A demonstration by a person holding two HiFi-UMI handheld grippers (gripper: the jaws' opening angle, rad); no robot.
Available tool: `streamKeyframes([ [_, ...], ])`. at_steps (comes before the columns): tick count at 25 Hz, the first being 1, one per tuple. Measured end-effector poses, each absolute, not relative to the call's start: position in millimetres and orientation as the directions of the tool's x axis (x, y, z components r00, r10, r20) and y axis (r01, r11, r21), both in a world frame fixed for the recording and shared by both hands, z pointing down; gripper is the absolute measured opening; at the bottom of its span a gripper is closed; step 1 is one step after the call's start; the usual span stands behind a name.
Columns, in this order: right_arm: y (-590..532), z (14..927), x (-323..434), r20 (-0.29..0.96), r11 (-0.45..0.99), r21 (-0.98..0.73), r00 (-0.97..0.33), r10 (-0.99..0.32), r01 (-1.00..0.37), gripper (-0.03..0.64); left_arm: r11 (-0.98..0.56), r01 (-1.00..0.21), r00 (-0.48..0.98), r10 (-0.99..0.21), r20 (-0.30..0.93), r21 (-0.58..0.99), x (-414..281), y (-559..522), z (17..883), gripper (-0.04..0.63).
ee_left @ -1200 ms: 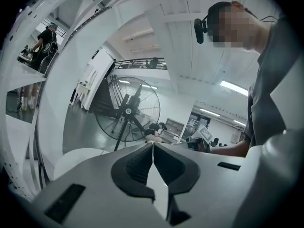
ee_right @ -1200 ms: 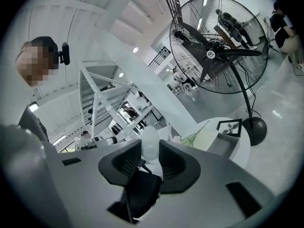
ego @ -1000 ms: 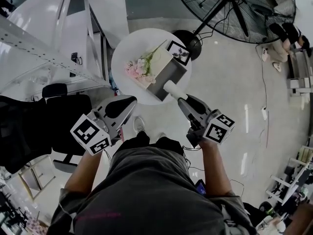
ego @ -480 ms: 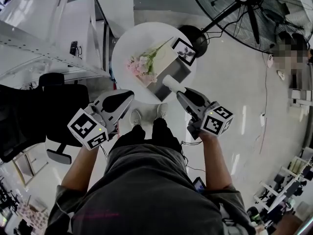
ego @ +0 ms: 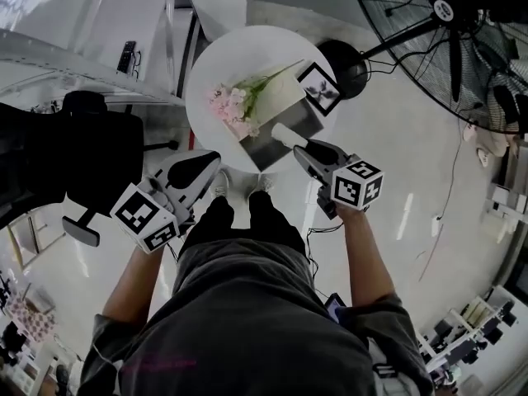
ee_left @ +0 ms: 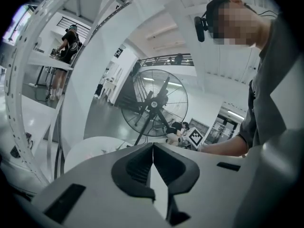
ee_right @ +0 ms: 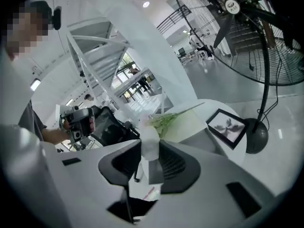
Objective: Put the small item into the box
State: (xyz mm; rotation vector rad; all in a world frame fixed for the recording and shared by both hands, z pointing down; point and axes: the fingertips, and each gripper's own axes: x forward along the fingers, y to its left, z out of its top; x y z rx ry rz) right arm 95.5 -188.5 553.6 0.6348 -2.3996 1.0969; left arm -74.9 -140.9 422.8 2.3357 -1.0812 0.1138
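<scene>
A small white cylindrical item (ego: 285,135) sticks out of my right gripper (ego: 299,146), which is shut on it; in the right gripper view the item (ee_right: 149,147) stands between the dark pads. It hangs over the near edge of the open grey box (ego: 279,141) on the round white table (ego: 200,71). The box's cream lid (ego: 276,99) carries pink flowers (ego: 229,110). My left gripper (ego: 212,160) hangs left of the table, lower than its top, jaws shut on nothing, the pads meeting in a line (ee_left: 153,148).
A framed picture (ego: 319,87) leans at the table's right edge. A large floor fan (ego: 450,23) stands to the right, its base (ego: 346,63) by the table. A black office chair (ego: 87,151) sits to the left, with white stair framing (ego: 99,23) behind it.
The person has stepped closer to the table, feet now at its near edge. Both grippers have moved forward with the body. The white item stays in the right gripper.
</scene>
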Motion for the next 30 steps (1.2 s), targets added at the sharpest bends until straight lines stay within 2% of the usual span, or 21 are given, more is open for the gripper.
streamKeyframes([
  [11,-212,635,104,0.658,0.674,-0.556,-0.753,0.000,-0.486,0.123,-0.391,-0.795,0.571,-0.741,0.354,0.465,-52,-147,449,0.018],
  [30,-194,707,73,0.795,0.825,-0.477,-0.549,0.257,-0.304,0.126,-0.267,-0.828,0.489,-0.773,0.403,0.493,-61,-121,481,0.018],
])
